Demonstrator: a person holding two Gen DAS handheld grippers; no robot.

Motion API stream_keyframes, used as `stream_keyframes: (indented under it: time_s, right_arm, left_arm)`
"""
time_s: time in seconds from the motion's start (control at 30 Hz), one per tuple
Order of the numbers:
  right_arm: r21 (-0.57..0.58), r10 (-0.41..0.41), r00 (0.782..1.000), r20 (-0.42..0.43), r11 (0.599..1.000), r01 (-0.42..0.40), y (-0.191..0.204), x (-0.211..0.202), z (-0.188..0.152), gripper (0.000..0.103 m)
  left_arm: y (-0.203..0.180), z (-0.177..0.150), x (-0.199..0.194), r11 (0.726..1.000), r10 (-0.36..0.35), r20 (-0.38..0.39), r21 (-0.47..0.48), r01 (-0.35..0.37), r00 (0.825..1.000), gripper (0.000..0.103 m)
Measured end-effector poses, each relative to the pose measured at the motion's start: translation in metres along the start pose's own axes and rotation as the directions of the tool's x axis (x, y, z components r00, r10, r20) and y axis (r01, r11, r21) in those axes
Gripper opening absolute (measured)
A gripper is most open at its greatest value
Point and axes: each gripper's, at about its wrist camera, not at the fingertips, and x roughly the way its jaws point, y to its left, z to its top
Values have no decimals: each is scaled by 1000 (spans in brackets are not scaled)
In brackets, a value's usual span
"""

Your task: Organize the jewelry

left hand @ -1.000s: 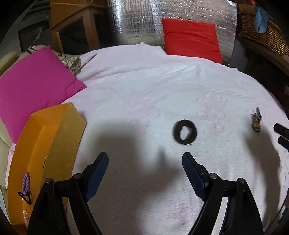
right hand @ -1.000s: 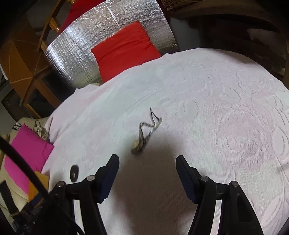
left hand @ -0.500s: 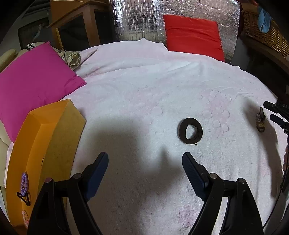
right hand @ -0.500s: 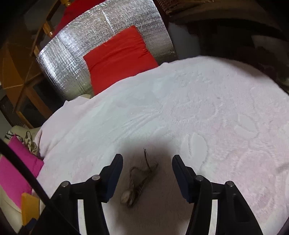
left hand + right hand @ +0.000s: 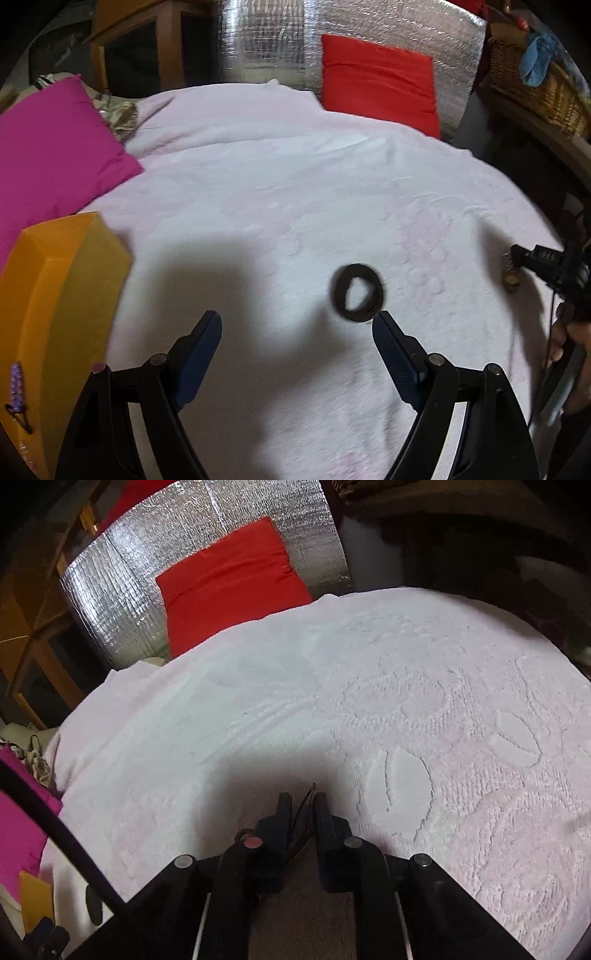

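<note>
A black ring-shaped hair tie point(image 5: 358, 291) lies on the white bedspread point(image 5: 295, 206), just ahead of my open left gripper point(image 5: 295, 332) and near its right finger. My right gripper point(image 5: 302, 805) is shut on a thin dark cord necklace point(image 5: 303, 812) down on the bedspread; a small round pendant point(image 5: 243, 835) peeks out beside its left finger. The right gripper also shows at the right edge of the left wrist view point(image 5: 535, 254), with the pendant point(image 5: 511, 282) hanging below it. An orange box point(image 5: 55, 314) at the left holds a purple beaded piece point(image 5: 16, 384).
A magenta pillow point(image 5: 51, 147) lies at the far left, a red cushion point(image 5: 376, 81) against a silver foil panel point(image 5: 266, 40) at the back. A wicker basket point(image 5: 539, 92) stands at the right. A wooden cabinet point(image 5: 144, 48) stands behind the bed.
My right gripper came down over the necklace and closed on its cord. My left gripper moved closer to the black hair tie and stayed open.
</note>
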Motion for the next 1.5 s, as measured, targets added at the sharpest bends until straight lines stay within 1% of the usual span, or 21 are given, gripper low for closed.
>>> stream_keyframes:
  time_s: [0.1,0.2,0.33,0.47,0.5,0.53,0.57,0.6,0.63,0.77,0.83,0.93,1.03,1.13,1.17,1.2,1.23,1.27,1.3,1.4,1.5]
  right_arm:
    - [29,54,998,-10,998,-54,-6,-8,-3,12]
    - [99,115,993,-38,989,-111,-19,-14,-7,11]
    - [188,189,980,-58,966,-175,-34,-28,-15,11]
    - [276,258,962,-88,934,-226,-49,-44,-24,10]
    - [286,263,960,-94,931,-227,-51,-48,-27,10]
    - [295,267,959,-99,928,-228,-52,-51,-30,10]
    - [306,274,956,-105,924,-231,-53,-54,-32,10]
    - [322,287,951,-114,916,-238,-55,-57,-37,10]
    - [330,293,948,-121,913,-240,-55,-59,-39,10]
    - [334,292,944,-154,914,-228,-54,-74,-55,10]
    - [339,292,942,-164,914,-224,-53,-80,-60,10]
    - [358,309,936,-169,904,-234,-54,-89,-66,10]
    - [352,318,933,-170,904,-245,-52,-95,-66,10]
    - [352,322,932,-168,903,-248,-50,-95,-65,10]
    - [354,321,932,-170,902,-247,-48,-93,-64,10]
    - [356,322,931,-171,902,-246,-47,-92,-64,10]
    - [357,322,931,-173,901,-245,-47,-90,-63,10]
    - [358,322,930,-176,901,-244,-46,-88,-63,10]
    - [358,321,930,-177,902,-243,-45,-87,-63,10]
    - [353,312,932,-186,906,-233,-45,-84,-64,10]
    - [360,312,930,-196,905,-228,-45,-78,-64,10]
  left_arm:
    - [-10,1,8,999,-50,-1,19,50,999,84]
    - [-17,1,16,996,-79,-6,33,79,997,84]
    - [-20,1,27,995,-101,-27,11,101,995,84]
    - [-16,1,32,991,-131,-31,-25,130,991,84]
    - [-15,1,32,990,-135,-27,-38,134,990,80]
    - [-13,0,32,989,-143,-27,-47,141,989,66]
    - [-12,0,34,987,-154,-34,-53,152,988,56]
    - [-11,-1,37,984,-168,-53,-59,165,984,38]
    - [-10,-2,40,982,-179,-74,-70,174,981,28]
    - [-5,-7,43,972,-215,-93,-114,204,972,18]
    - [-4,-8,41,971,-224,-104,-113,213,969,7]
    - [0,-12,39,972,-219,-129,-112,205,967,6]
    - [5,-16,33,974,-216,-138,-101,203,967,6]
    - [7,-11,23,981,-181,-99,-87,173,978,7]
    - [8,-9,23,982,-175,-91,-83,168,980,10]
    - [8,-7,24,984,-166,-87,-84,159,982,29]
    - [9,-6,26,984,-155,-86,-97,147,984,56]
    - [9,-5,28,984,-152,-77,-107,143,985,65]
    - [9,-5,29,983,-149,-60,-116,142,987,68]
    - [4,0,35,981,-163,-52,-119,156,985,68]
    - [-4,2,40,983,-150,-43,-113,144,988,68]
